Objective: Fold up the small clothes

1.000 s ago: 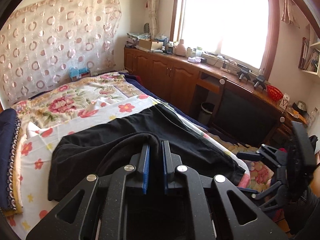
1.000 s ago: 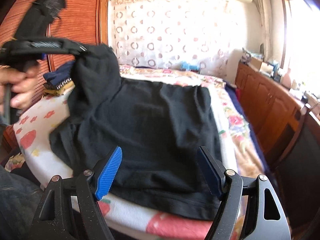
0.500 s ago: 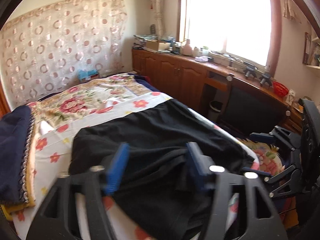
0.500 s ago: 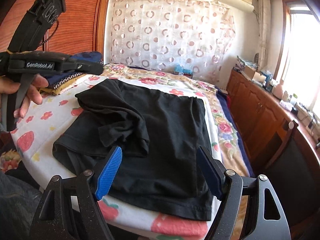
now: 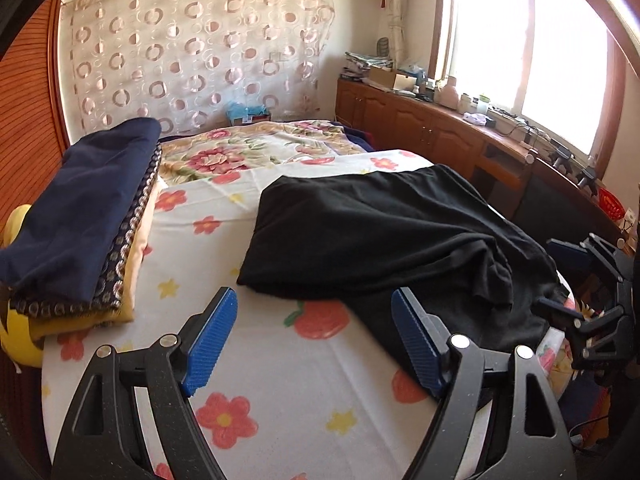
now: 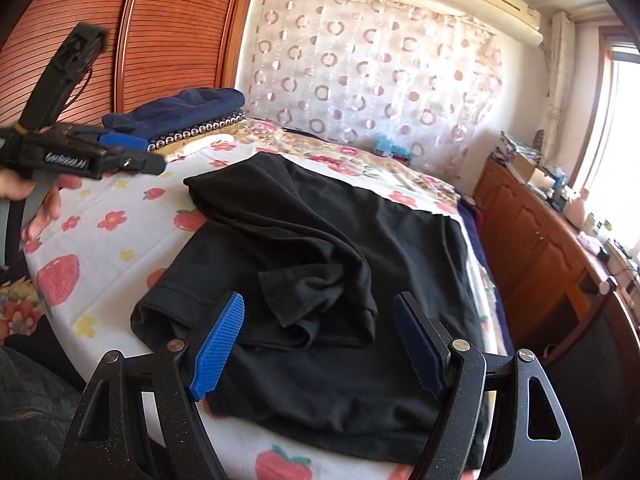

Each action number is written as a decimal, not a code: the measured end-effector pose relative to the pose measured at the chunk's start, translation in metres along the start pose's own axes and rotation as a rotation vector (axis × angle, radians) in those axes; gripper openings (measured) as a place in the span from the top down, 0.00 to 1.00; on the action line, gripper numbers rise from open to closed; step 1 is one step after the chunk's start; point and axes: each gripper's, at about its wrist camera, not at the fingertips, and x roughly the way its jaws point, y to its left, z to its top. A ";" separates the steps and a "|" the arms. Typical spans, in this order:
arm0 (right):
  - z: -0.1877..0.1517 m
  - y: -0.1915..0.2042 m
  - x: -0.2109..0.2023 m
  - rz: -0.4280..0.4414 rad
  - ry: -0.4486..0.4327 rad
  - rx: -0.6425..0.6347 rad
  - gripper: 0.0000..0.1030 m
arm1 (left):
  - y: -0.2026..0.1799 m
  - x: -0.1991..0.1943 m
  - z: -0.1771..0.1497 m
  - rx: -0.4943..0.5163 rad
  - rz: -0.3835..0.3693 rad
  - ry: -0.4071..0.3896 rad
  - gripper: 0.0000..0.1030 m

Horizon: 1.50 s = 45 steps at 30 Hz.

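- so far, the black garment point(image 6: 320, 264) lies on the flower-print bed sheet point(image 5: 280, 380), with its left side turned in over the body; a sleeve point(image 6: 320, 300) sits crumpled on top near the six o'clock edge in the right wrist view.
- judging by how it lies, one side fold is laid, though loosely: the folded edge runs from ten o'clock toward the middle, and the cloth bunches rather than lying flat.
- what seems left: smoothing that flap, bringing in the opposite side, then folding bottom to top.
- a stack of folded clothes point(image 5: 80, 216), navy on top, rests at nine o'clock in the left wrist view, well apart from the black garment; these look like finished pieces.
- the left hand-held gripper point(image 5: 312, 344) has its jaws spread wide, having just been opening, and nothing is between them; it hangs over bare sheet, with the garment's near corner at about one o'clock from it, not touching the blue pads point(image 5: 212, 336).
- the right hand-held gripper point(image 6: 320, 344) is likewise spread and released, gripping nothing; it hovers above the garment's near hem, the crumpled sleeve showing in the gap between its pads point(image 6: 220, 344), with no visible contact.
- a person's hand point(image 6: 36, 200) holds the left tool at nine o'clock in the right wrist view.
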 end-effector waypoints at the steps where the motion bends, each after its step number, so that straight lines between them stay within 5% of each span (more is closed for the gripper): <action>1: 0.001 -0.002 0.001 0.004 0.001 -0.001 0.24 | 0.002 -0.001 -0.003 -0.001 0.005 -0.001 0.22; 14: 0.018 -0.035 0.047 0.018 0.068 0.044 0.24 | 0.018 -0.007 -0.025 -0.018 0.012 0.002 0.22; 21: 0.023 -0.052 0.084 0.120 0.169 0.088 0.24 | 0.013 -0.004 -0.029 -0.014 -0.003 0.011 0.22; 24: 0.026 -0.059 0.085 0.176 0.176 0.101 0.57 | 0.010 -0.004 -0.030 -0.008 -0.004 0.013 0.22; 25: 0.027 -0.060 0.082 0.181 0.171 0.096 0.79 | 0.009 -0.004 -0.030 -0.007 -0.006 0.013 0.22; 26: 0.029 -0.062 0.079 0.170 0.159 0.088 0.86 | 0.008 -0.004 -0.030 -0.007 -0.006 0.012 0.22; 37: 0.026 -0.093 -0.021 0.175 -0.028 0.125 0.88 | 0.002 -0.014 -0.026 0.005 -0.012 -0.015 0.22; 45: -0.023 -0.122 -0.031 0.097 0.095 0.198 0.86 | 0.000 -0.014 -0.025 0.003 -0.005 -0.026 0.22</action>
